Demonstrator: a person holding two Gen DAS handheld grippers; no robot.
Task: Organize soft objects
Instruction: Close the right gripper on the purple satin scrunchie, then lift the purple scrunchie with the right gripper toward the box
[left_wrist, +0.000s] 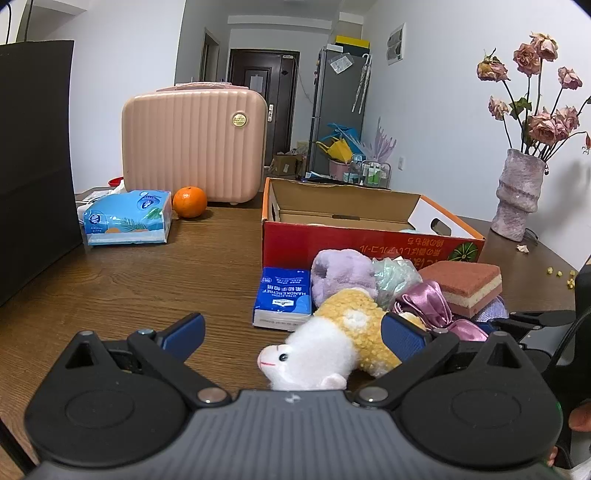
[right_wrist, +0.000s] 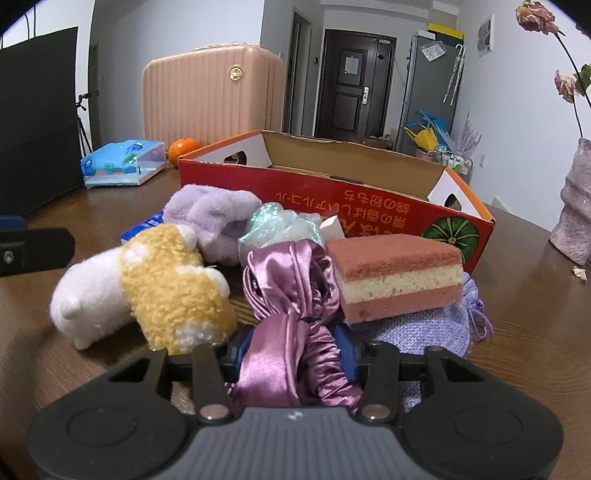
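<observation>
Now | left tongs wide open, low around plush sheep | right tongs clamping satin scrunchie

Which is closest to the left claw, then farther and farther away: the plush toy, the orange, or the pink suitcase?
1. Plush toy: between the left claw's open fingers.
2. Orange: far back, left of centre.
3. Pink suitcase: just behind the orange.

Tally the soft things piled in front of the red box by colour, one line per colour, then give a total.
Purple or lilac: 3 – fluffy slipper, satin scrunchie, woven pouch
Yellow and white: 1 – plush toy
Pale green: 1 – mesh puff
Pink and cream: 1 – sponge
Blue: 1 – tissue pack
Total: 7
</observation>
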